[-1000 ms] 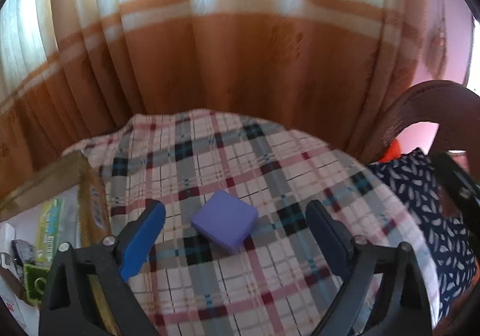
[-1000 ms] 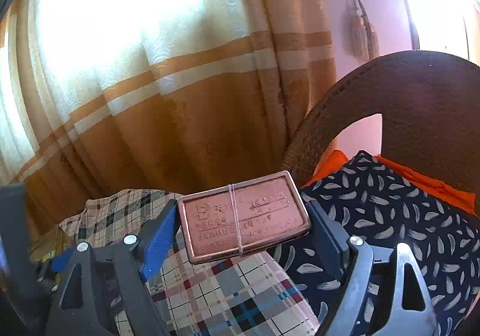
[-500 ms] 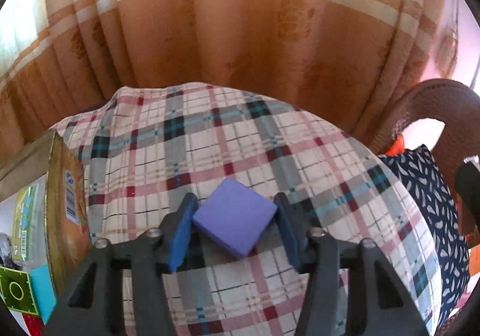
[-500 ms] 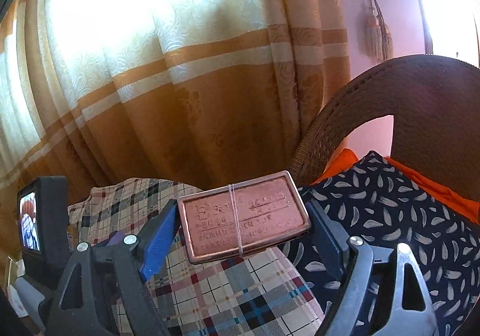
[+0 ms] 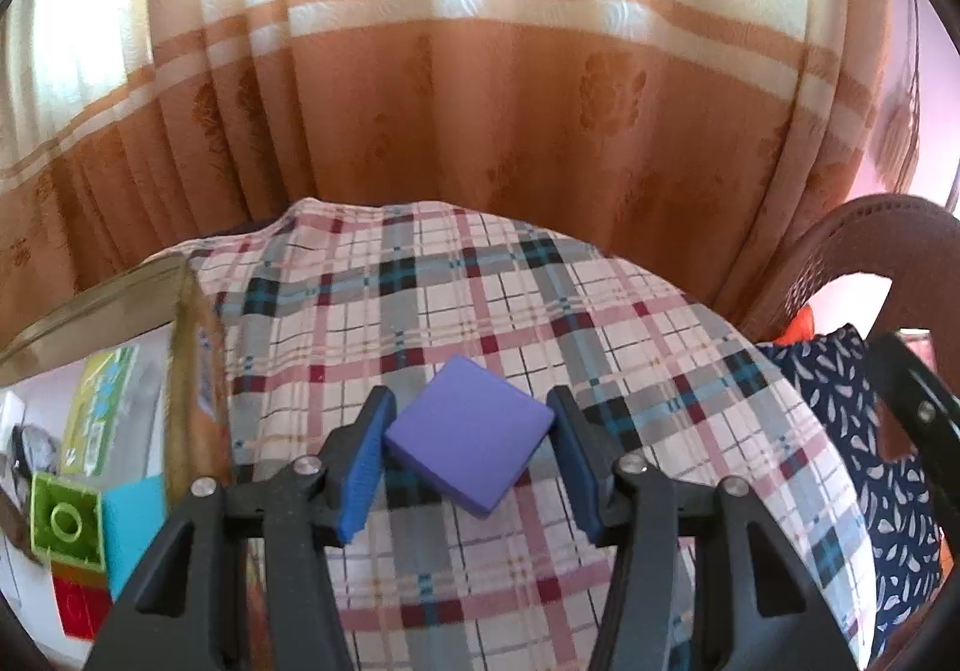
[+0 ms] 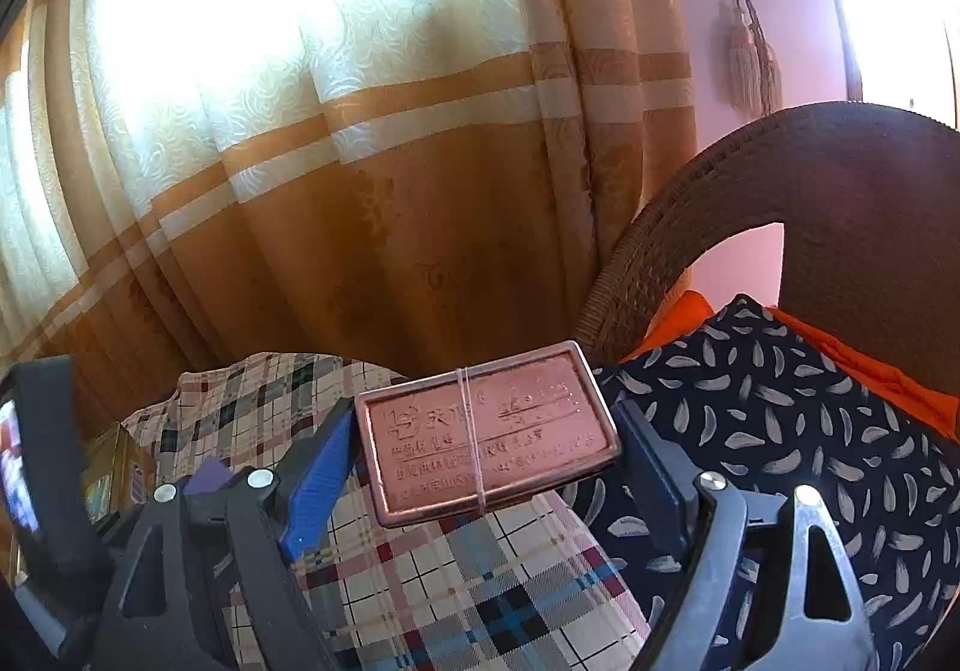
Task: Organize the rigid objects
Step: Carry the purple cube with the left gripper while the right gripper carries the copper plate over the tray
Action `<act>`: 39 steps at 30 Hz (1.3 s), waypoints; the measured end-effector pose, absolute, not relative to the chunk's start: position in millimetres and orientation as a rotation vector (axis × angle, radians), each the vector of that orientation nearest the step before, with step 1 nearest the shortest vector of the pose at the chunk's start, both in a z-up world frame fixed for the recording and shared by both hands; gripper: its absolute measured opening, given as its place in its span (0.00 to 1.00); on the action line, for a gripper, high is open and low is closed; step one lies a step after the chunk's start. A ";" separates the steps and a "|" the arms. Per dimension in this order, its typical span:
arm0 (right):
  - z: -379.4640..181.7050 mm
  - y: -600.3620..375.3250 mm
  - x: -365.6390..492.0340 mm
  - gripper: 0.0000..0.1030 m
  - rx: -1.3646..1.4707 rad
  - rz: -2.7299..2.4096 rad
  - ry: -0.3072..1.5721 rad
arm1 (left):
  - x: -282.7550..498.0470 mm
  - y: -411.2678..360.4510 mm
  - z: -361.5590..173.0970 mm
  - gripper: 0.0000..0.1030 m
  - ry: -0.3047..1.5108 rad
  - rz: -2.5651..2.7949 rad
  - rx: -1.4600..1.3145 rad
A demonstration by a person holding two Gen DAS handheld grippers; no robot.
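A flat purple square block (image 5: 471,437) sits cornerwise between the blue pads of my left gripper (image 5: 469,402), which is shut on it over the plaid cloth (image 5: 480,299). Whether the block still rests on the cloth I cannot tell. My right gripper (image 6: 483,420) is shut on a copper-coloured embossed plate (image 6: 486,446) with a thin band around its middle, held in the air above the cloth's right edge. In the right wrist view the left gripper's body (image 6: 48,461) and a corner of the purple block (image 6: 207,476) show at the far left.
An open cardboard box (image 5: 186,371) stands at the cloth's left edge, holding a green brick (image 5: 63,521) and other pieces. A wicker chair (image 6: 840,191) with a dark patterned cushion (image 6: 780,431) is on the right. Orange-banded curtains (image 5: 480,101) hang close behind.
The left gripper's jaws went from wide apart around the purple block to shut on its corners, and its view has tipped up a little. The right gripper and its plate have stayed put.
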State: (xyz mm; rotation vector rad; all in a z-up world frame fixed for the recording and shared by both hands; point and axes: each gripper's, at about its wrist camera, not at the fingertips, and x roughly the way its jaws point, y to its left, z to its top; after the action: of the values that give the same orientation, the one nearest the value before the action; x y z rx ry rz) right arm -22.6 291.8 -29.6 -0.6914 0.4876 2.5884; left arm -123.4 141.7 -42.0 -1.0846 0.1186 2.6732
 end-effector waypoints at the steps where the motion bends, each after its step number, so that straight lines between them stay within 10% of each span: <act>1: -29.3 290.8 -22.2 0.82 -0.688 2.589 0.482 | -120.0 139.4 -40.9 0.51 0.104 2.675 -1.074; 39: 11.4 175.7 -7.8 0.82 -0.618 2.742 0.230 | -27.8 13.9 20.1 0.51 0.090 2.926 -0.753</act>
State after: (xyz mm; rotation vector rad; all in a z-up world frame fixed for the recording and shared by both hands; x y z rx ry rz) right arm -7.8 175.7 11.4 -0.6178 0.2300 2.7418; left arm -27.8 13.9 20.1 -0.7533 0.0903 2.9260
